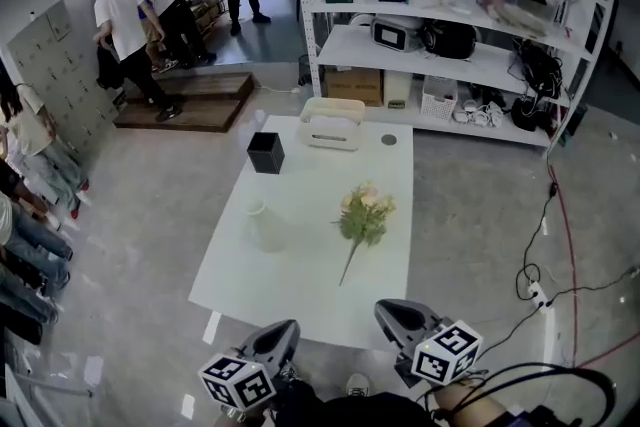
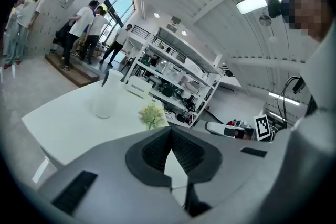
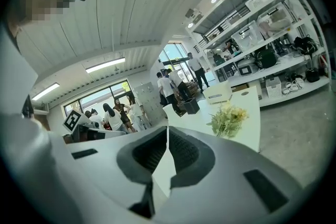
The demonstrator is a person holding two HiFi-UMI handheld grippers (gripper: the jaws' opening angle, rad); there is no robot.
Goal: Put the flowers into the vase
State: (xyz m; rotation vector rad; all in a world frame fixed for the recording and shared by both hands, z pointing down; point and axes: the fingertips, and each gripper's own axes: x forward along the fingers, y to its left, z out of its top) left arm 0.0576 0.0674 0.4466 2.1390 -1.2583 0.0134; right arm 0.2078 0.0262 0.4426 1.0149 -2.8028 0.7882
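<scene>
While my left tongs (image 1: 288,327) and right tongs (image 1: 388,311) sit closed and empty near the bench (image 1: 300,265) edge, flowers (image 1: 364,215) lie flat mid-bench, right of the upright vase (image 1: 264,225), not touching.

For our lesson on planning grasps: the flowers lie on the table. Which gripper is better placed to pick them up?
Probably the right gripper: the flowers lie on its side, stem end toward it. The left gripper sits nearer the vase. Both are shut and empty.
</scene>
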